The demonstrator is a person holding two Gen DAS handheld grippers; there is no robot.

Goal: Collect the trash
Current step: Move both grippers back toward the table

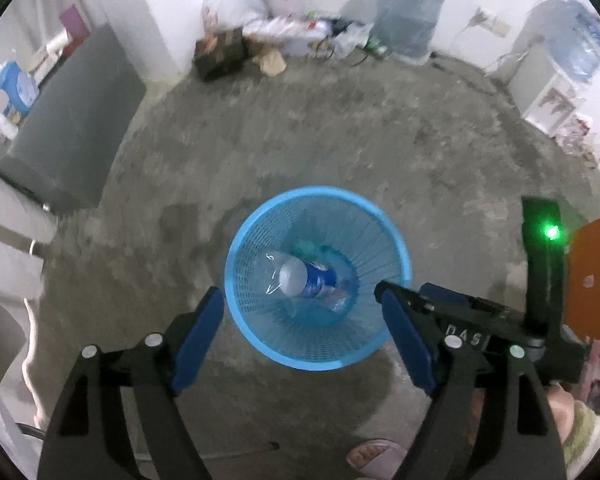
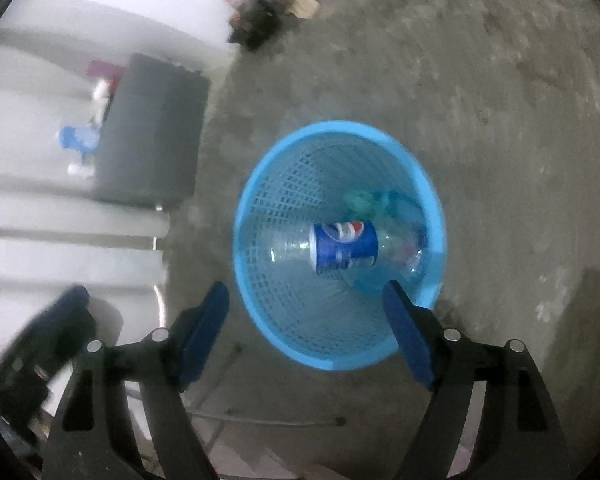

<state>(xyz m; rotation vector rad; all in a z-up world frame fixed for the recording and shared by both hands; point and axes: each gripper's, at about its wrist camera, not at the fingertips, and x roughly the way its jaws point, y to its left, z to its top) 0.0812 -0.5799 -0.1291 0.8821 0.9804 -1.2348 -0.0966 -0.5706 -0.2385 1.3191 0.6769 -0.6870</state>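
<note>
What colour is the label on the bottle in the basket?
Blue, with a red-white-blue logo, on the bottle's label; clearest in the right wrist view.

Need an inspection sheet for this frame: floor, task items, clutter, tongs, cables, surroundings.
Surface: bare concrete floor, stained.
Job's things: blue mesh basket upright on the floor; clear bottle with a blue label lying inside on green and other scraps.
Clutter: bags and cardboard heap against the far wall.
Tongs: left tongs open, empty, above the basket; right tongs open, empty, also above it.
Cables: cords trailing along the far wall.
Surroundings: grey cabinet, large water jug, water dispenser, slippered foot.
</note>
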